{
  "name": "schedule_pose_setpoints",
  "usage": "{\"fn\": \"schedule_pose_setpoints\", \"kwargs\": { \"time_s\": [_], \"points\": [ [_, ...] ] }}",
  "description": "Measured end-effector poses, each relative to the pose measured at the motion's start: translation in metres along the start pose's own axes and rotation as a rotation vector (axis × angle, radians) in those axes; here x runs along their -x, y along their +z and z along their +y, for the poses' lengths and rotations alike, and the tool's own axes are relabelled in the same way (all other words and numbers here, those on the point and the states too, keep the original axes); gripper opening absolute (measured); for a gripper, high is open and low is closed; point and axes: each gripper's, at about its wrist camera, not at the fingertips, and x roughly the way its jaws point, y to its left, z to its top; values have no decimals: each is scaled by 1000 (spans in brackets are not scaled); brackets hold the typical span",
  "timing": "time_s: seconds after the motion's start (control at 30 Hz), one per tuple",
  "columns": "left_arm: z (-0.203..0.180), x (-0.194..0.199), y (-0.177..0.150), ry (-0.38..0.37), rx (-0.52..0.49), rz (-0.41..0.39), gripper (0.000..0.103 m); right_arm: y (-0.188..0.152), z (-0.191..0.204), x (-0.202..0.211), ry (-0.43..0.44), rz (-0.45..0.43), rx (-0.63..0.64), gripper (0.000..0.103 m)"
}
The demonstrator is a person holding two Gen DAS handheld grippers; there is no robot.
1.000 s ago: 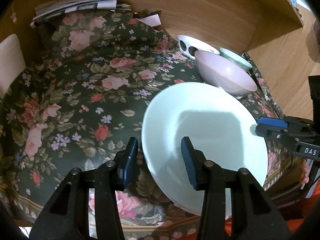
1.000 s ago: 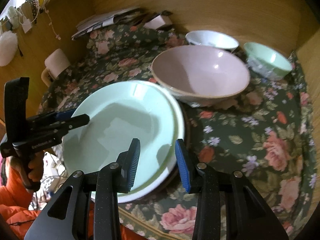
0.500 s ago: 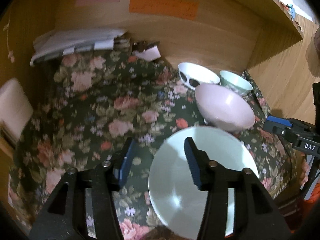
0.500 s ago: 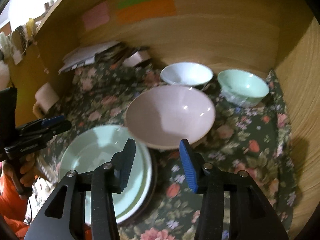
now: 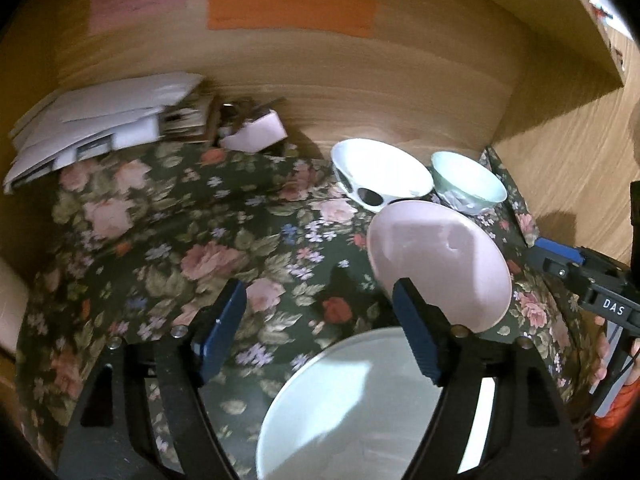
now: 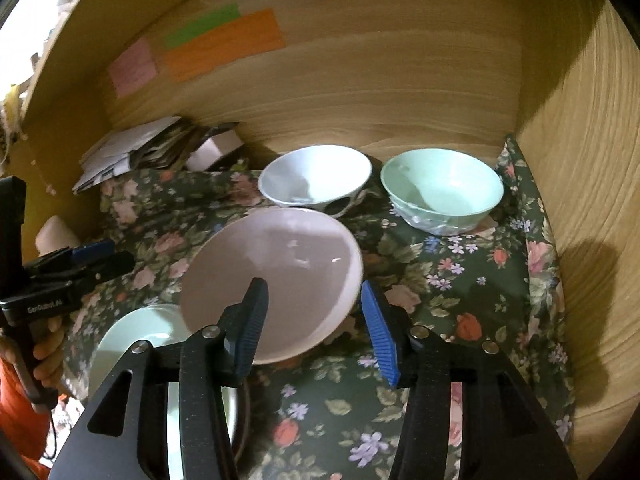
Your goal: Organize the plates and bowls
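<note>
On the table's floral cloth (image 6: 460, 280), a pale green plate (image 5: 352, 400) lies at the near edge, stacked on another plate. Just behind it sits a wide pink bowl (image 6: 276, 276), empty, then an empty white bowl (image 6: 316, 176) and an empty mint bowl (image 6: 444, 188) side by side near the wooden back wall (image 6: 380, 80). Papers (image 5: 92, 132) lie piled in the far left corner. The left gripper (image 5: 320, 336) and right gripper (image 6: 314, 324) have just been opening; both hang released, nothing between their jaws.
</note>
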Motion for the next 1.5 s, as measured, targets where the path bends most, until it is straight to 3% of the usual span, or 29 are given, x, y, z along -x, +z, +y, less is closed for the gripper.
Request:
{"fn": "schedule_pose_setpoints", "kwargs": {
  "time_s": [0.33, 0.57, 0.87, 1.0, 1.1, 1.5],
  "points": [
    [-25, -55, 13, -37, -64, 110, 76, 1, -20, -35, -12, 49, -54, 45],
    [-33, -84, 12, -48, -81, 163, 75, -6, -25, -58, 31, 100, -91, 46],
    [-41, -102, 9, -85, -97, 208, 47, -11, -27, -69, 71, 125, -117, 44],
    [-47, -104, 7, -126, -121, 237, 36, -11, -24, -72, 91, 142, -108, 35],
    [-53, -105, 6, -134, -140, 241, 33, -13, -20, -73, 99, 146, -94, 28],
    [-54, -96, 7, -113, -146, 197, 28, -8, -17, -65, 82, 131, -97, 28]
  ]
}}
